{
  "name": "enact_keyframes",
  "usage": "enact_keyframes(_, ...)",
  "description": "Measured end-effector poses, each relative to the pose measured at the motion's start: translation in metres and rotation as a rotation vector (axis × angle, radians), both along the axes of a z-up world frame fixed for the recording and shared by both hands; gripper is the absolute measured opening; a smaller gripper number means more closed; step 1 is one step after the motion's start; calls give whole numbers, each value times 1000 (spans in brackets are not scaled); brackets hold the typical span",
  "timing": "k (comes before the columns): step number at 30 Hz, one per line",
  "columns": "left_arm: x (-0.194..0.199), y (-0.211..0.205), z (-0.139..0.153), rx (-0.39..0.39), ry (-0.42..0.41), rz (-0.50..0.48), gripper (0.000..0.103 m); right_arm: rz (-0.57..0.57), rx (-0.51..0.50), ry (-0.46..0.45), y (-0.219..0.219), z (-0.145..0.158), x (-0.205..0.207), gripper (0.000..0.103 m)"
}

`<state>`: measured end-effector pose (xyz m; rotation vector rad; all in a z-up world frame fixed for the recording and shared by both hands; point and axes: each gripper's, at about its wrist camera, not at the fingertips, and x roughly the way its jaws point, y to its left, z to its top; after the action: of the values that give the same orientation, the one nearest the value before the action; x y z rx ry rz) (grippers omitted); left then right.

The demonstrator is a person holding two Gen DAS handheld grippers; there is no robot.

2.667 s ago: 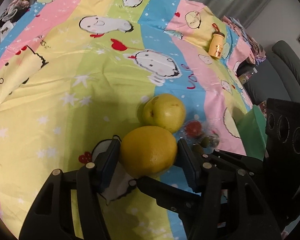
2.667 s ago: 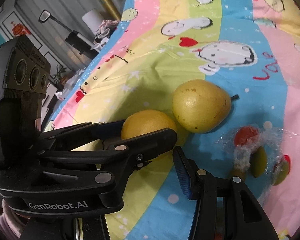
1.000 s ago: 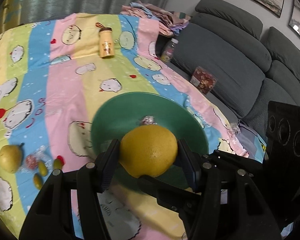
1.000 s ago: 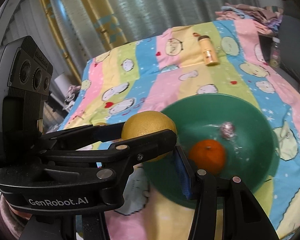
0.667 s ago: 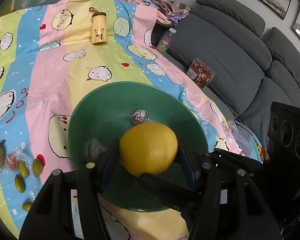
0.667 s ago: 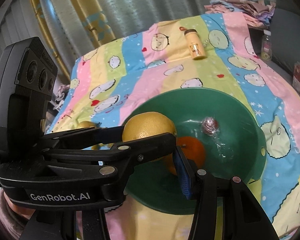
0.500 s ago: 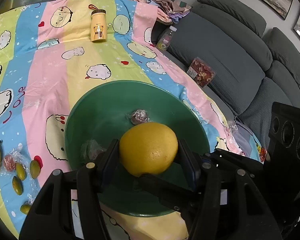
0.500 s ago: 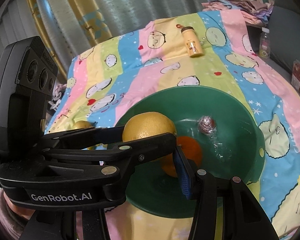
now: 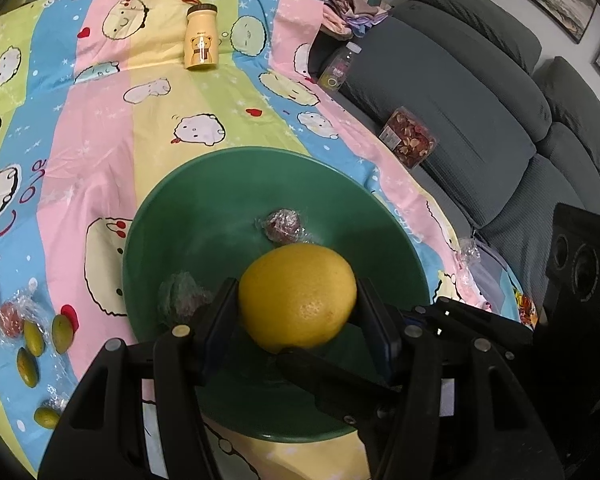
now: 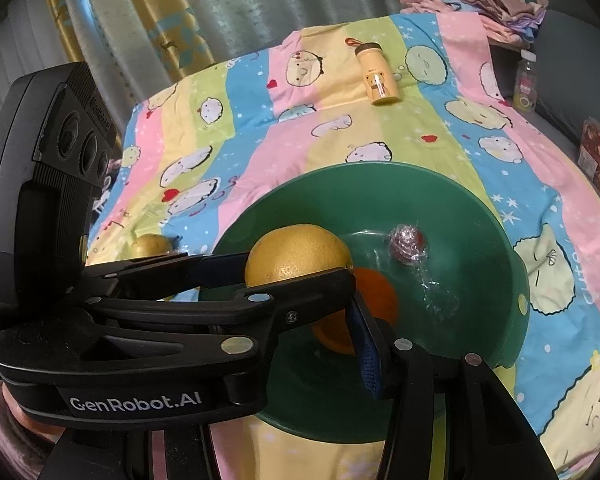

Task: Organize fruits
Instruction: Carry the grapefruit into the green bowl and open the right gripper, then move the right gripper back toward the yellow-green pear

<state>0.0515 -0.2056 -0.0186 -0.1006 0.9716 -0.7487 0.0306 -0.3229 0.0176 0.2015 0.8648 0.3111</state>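
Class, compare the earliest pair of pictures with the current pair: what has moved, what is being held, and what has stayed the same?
The left gripper has carried the yellow grapefruit from beside the pear on the cloth to above the green bowl, where an orange and a wrapped fruit lie. Its grip is unchanged; nothing was released. The pear and the small fruits remain on the cloth.

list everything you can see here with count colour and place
large round citrus fruit: 1, yellow, held over the bowl
wide plastic bowl: 1, green, on the cloth
small orange fruit: 1, orange, in the bowl
plastic-wrapped small fruit: 1, reddish, in the bowl
pear: 1, yellow, on the cloth beside the bowl
small oval fruits: about 5, green, on the cloth
cartoon-print striped cloth: 1, pastel, covering the surface
bear-print bottle: 1, yellow, lying on the far cloth
sofa: 1, grey, beside
left gripper: 1, black, shut on the citrus
right gripper: 1, black, nothing visibly gripped
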Motion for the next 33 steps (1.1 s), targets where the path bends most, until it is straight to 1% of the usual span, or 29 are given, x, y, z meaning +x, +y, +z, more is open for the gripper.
enact_keyframes(3,2,1,0,7,-7,14,59,-16,-18,-9,1,0,-1,51)
enact_keyframes(8,2,7,3,1,-27,33,60,-17,-7,-8,0,1,-1,51)
enact_keyframes(9,2,8,4,-3,-29,36,62,-13,-6,-8,2,1,-2,52)
enact_keyframes(12,1,14,9,-24,-38,50,73,-17,-10,-11,4,1,-3,53)
enact_keyframes(15,-1,24,16,-37,-59,69,76,-42,-15,-15,0,2,-5,53)
enact_keyframes(19,-4,55,27,-49,-90,128,82,-80,-2,-40,-5,10,-9,54)
enact_keyframes(21,-6,75,33,-50,-112,168,83,-75,7,-62,-5,16,-12,54)
enact_keyframes(25,-8,119,41,-22,-145,248,83,-26,12,-114,9,32,-20,54)
enact_keyframes(28,-13,147,44,1,-158,299,83,26,13,-133,25,38,-23,54)
enact_keyframes(31,-18,180,44,19,-152,374,83,83,20,-139,40,40,-28,54)
enact_keyframes(33,-24,196,39,27,-143,407,83,118,16,-132,50,38,-28,54)
